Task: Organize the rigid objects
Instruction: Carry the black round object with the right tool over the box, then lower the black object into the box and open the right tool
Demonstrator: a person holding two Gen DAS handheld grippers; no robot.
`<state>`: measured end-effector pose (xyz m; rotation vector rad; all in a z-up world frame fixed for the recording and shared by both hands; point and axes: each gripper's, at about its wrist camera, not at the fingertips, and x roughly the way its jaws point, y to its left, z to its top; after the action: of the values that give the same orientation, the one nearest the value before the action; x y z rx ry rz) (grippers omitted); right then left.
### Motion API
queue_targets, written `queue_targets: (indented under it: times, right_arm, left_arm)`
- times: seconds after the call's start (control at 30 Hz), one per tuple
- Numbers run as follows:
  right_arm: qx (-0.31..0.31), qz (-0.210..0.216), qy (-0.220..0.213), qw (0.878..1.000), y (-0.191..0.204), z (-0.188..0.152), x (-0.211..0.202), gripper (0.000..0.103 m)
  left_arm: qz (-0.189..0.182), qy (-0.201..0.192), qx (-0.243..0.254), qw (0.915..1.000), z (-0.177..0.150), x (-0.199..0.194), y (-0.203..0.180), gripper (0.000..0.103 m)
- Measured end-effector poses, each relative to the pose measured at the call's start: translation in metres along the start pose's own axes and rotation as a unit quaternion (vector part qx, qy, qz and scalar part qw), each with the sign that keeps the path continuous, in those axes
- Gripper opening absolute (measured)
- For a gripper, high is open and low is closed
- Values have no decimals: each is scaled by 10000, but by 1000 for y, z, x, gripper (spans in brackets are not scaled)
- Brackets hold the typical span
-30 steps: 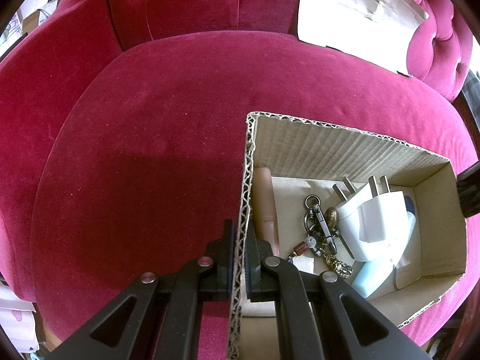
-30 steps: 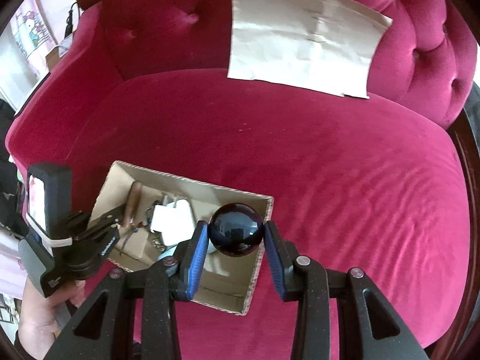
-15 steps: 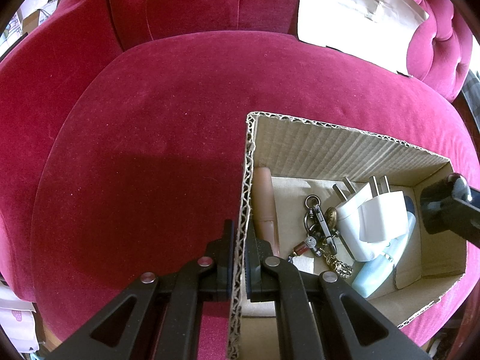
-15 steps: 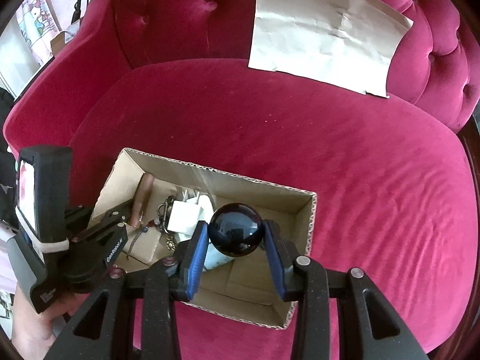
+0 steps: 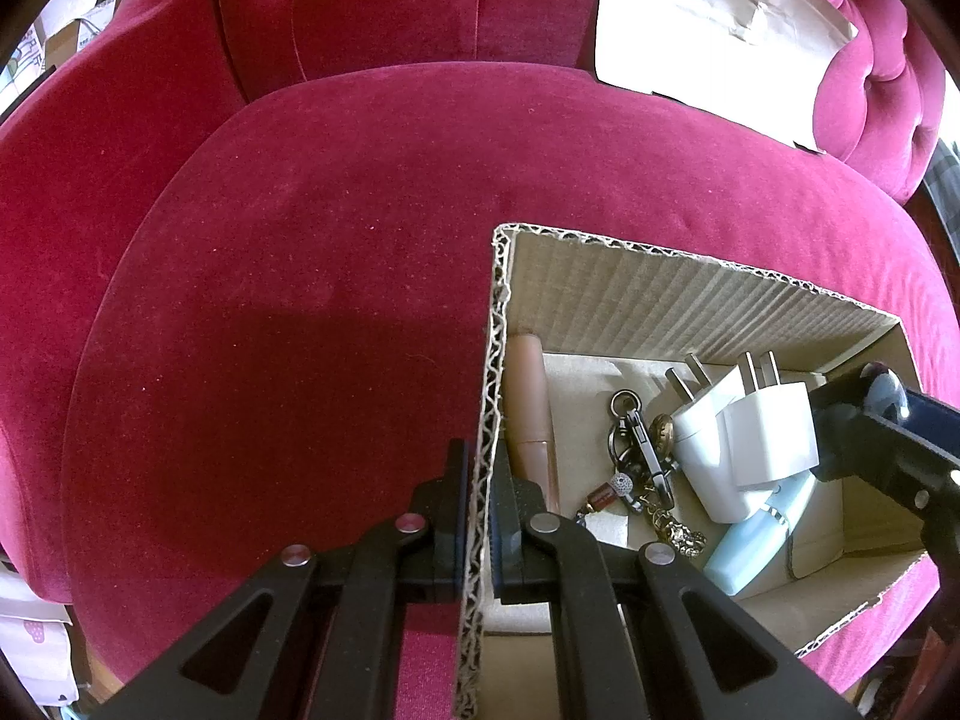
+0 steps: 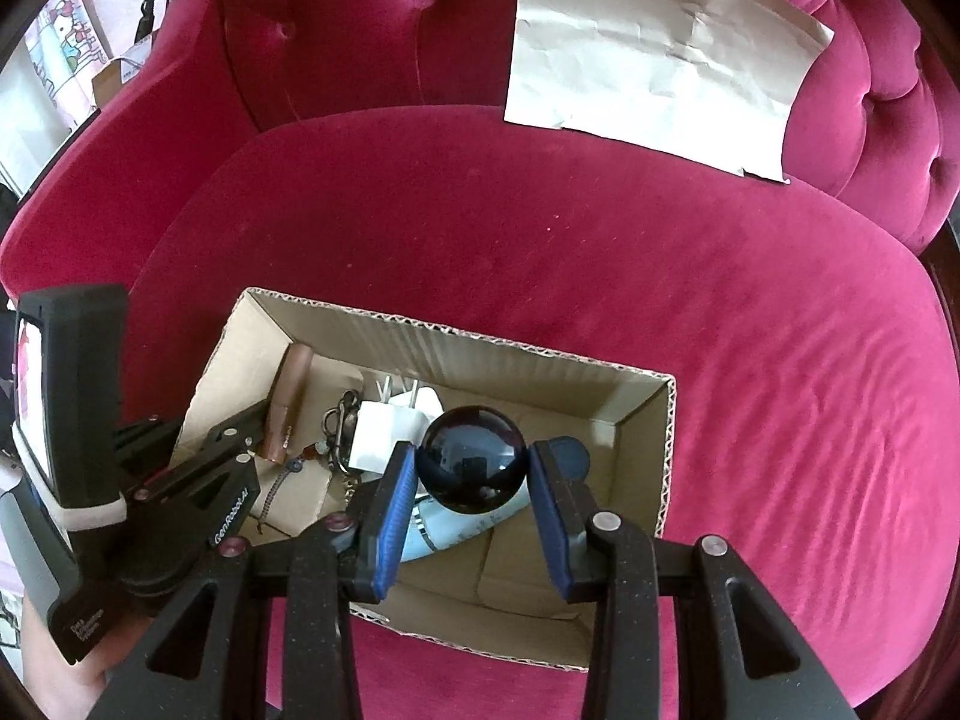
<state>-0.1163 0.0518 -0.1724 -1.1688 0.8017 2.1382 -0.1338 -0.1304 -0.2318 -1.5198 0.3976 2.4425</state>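
right gripper (image 6: 471, 483) pinching black ball (image 6: 473, 457), now carried over cardboard box (image 6: 456, 336) | left gripper (image 5: 477, 474) clamped on box wall, unmoved | ball hangs above chargers (image 5: 744, 450); release looks next

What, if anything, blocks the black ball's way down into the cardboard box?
No lid or flap covers the cardboard box. The right gripper holds the black ball above its open top. Directly beneath lie a pale blue bottle and white plug adapters, so it may land on them.
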Motion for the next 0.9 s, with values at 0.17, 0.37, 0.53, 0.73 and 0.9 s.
queue_targets:
  times: [0.17, 0.37, 0.53, 0.73, 0.9]
  right_arm:
    - [16, 23, -13, 10000, 2, -2, 3, 40]
    - [7, 59, -44, 10000, 3, -5, 2, 41]
    - [21, 19, -176, 9998, 3, -4, -3, 58]
    - [122, -112, -287, 9994, 0, -1, -6, 102]
    - [108, -186, -200, 9996, 0, -1, -2, 103]
  left_arm:
    - [1, -2, 3, 10000, 0, 0, 0, 5]
    - [3, -6, 15, 10000, 0, 0, 0, 5]
    - [-1, -8, 26, 10000, 0, 0, 0, 5]
    - [-1, -14, 34, 10000, 0, 0, 0, 5]
    - [5, -21, 48, 10000, 0, 0, 0, 5]
